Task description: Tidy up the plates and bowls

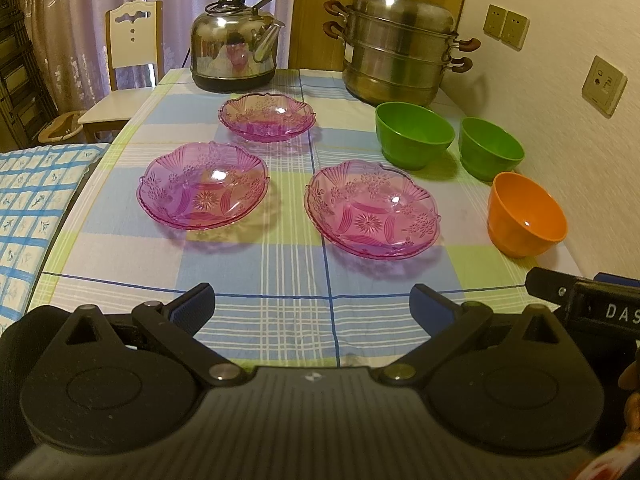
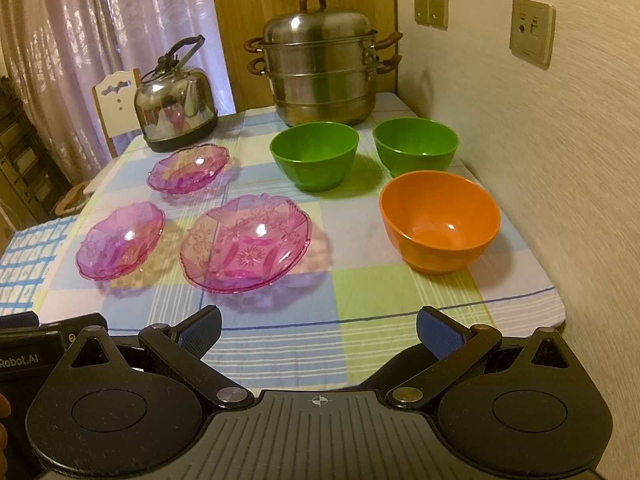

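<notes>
Left wrist view: the left tongs sit at the bottom of the frame, spread wide with nothing between them, over the near edge of the tabletop with its checked cloth. Three pink glass plates lie apart from each other. One pink plate is in the middle left, another pink plate is in the middle, and a third pink plate is farther up, near the steel kettle. At the right side stand two green bowls, one big green bowl and one smaller green bowl, close to each other. The orange bowl stands just below them, near the wall. A big steel steamer pot stands in the upper right. A white chair shows in the upper left.

In the right wrist view, the right tongs are at the bottom of the frame, also spread wide and holding nothing. The orange bowl is the nearest bowl, at the middle right. All bowls stand upright and look empty.
</notes>
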`<state>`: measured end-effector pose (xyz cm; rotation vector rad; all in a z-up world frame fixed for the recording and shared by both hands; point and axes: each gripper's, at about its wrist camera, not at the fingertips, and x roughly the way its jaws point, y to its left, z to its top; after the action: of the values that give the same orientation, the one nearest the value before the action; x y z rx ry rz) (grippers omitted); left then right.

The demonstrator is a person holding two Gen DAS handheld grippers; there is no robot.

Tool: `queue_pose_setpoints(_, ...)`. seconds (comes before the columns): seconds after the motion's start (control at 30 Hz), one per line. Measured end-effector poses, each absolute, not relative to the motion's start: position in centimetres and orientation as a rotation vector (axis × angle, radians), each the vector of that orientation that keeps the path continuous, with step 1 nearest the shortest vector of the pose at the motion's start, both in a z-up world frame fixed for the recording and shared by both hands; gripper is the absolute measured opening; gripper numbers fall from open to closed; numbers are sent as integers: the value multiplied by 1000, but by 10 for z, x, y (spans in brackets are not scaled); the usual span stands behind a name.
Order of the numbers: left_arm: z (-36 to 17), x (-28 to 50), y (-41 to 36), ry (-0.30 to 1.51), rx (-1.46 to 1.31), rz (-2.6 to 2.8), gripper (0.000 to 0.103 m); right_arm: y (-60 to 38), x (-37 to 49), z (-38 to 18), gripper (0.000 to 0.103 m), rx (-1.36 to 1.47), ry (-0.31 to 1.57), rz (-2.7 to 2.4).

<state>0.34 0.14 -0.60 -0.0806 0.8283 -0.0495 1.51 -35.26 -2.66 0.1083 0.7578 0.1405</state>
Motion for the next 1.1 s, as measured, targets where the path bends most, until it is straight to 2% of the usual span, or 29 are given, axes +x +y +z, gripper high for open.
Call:
queue_pose_setpoints(0.27,-12,33,23,844,-214,-62,102,-358,28,-27,103,156,722,154)
queue_pose_setpoints(0.6,-48,99,45,823,-399,-44,102,-356,98,-55,102,306,787,199)
queue_pose_setpoints(0.67,-57,113,44,822,-392,-49,99,-355,110,-63,102,318,800,188)
queue_pose_setpoints(0.7,-62,119,42,821,-384,-51,94,-354,118,-68,102,326,803,184)
queue_pose_setpoints(0.73,-66,126,41,823,-376,-52,89,-353,124,-72,99,328,807,182)
queue_pose_setpoints(0.8,-76,139,37,838,-372,-58,85,-351,137,-80,81,329,817,188)
queue_pose_setpoints(0.87,-86,150,33,850,-370,-71,77,-350,151,-90,78,338,837,186)
queue_pose_setpoints(1.0,-104,164,26,867,-360,-78,59,-348,169,-104,60,323,844,180)
queue_pose_setpoints(1.1,-112,173,24,873,-357,-77,48,-347,182,-113,54,321,852,186)
